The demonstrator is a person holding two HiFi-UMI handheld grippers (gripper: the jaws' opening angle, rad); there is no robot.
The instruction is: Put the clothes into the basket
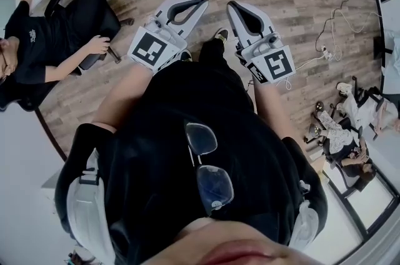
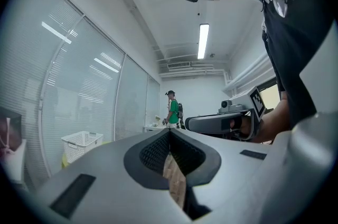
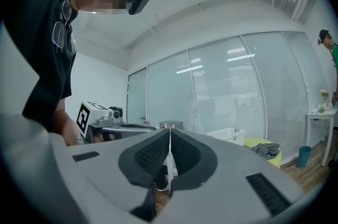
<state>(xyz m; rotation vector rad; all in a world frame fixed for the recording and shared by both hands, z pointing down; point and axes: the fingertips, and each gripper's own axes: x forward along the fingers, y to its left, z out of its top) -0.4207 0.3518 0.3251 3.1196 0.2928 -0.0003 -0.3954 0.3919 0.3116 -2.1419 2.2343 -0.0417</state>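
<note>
In the head view I look down at my own black top, with both grippers held level over the wooden floor. My left gripper (image 1: pixel 204 0) is shut with nothing in it; its tips meet (image 2: pixel 170 130) in the left gripper view. My right gripper (image 1: pixel 230 4) is shut and empty too, jaws pressed together (image 3: pixel 169 131). A white lattice basket (image 2: pixel 81 143) stands far off by the glass wall, and shows in the right gripper view as well (image 3: pixel 229 134). Grey clothes (image 3: pixel 266 150) lie on a yellow-green round surface (image 3: pixel 274 158) beside the basket.
A person in black (image 1: pixel 37 45) sits on an office chair at the left. More people (image 1: pixel 340 132) sit low at the right. Cables and a power strip (image 1: pixel 325 52) lie on the floor. A person in green (image 2: pixel 173 110) stands far back. A blue bin (image 3: pixel 303 156) stands under a white table.
</note>
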